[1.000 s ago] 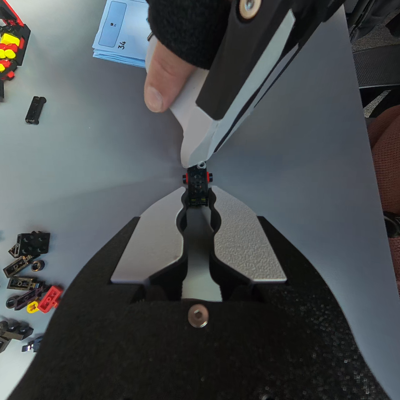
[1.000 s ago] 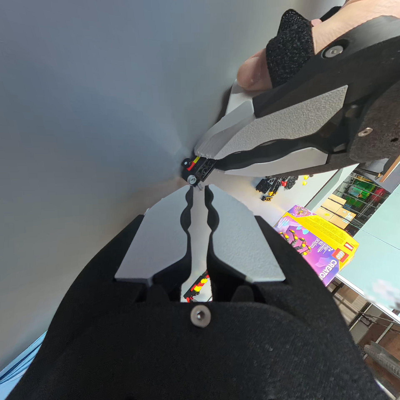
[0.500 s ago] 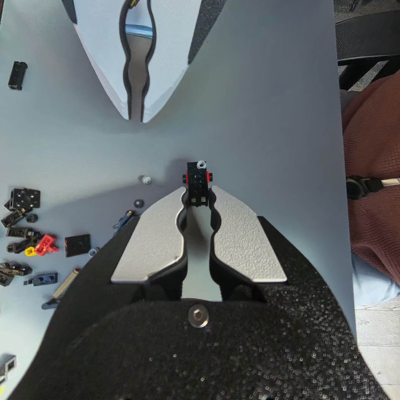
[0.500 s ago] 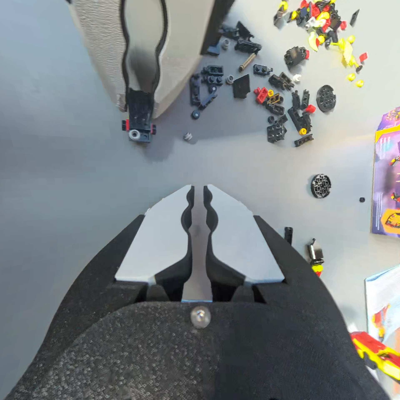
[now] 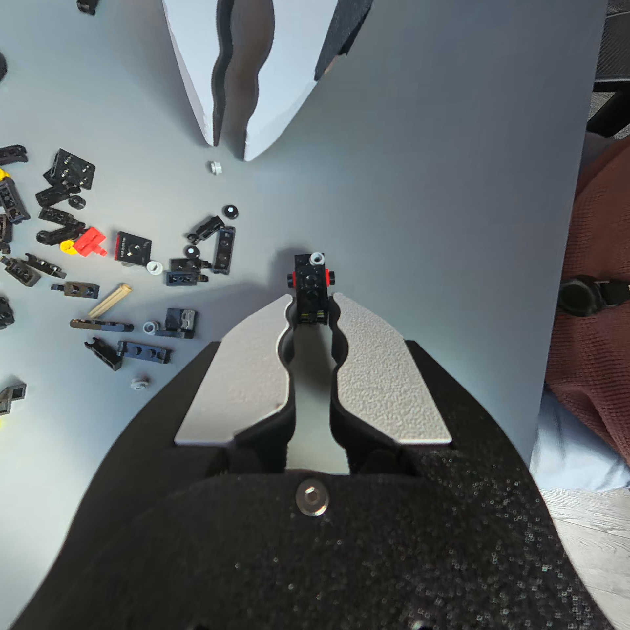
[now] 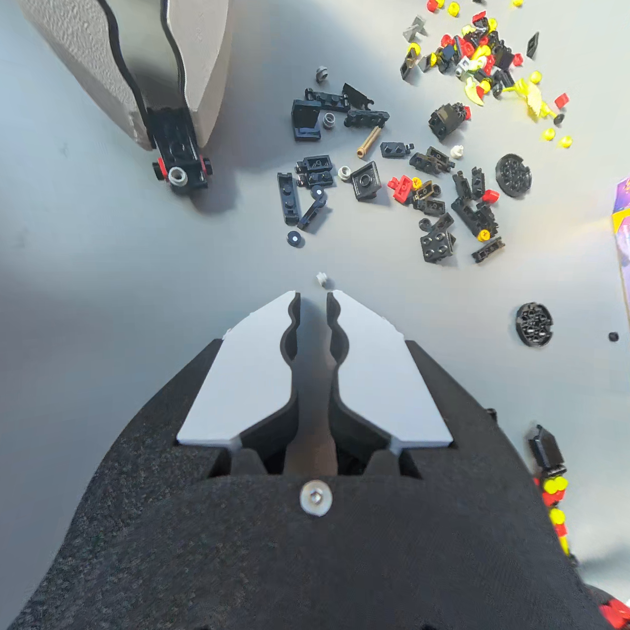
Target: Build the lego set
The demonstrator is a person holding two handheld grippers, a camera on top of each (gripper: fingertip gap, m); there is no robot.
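Left wrist view: left tool (image 5: 311,308) clamped on black brick assembly (image 5: 311,287). Right tool (image 6: 313,293) slightly apart, empty, small grey stud (image 6: 321,278) just ahead on table (image 6: 136,272).

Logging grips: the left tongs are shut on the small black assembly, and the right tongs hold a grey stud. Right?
Not quite. The right tongs hold nothing; the grey stud lies on the table just beyond them, as the right wrist view shows. The left tongs do grip the small black assembly.
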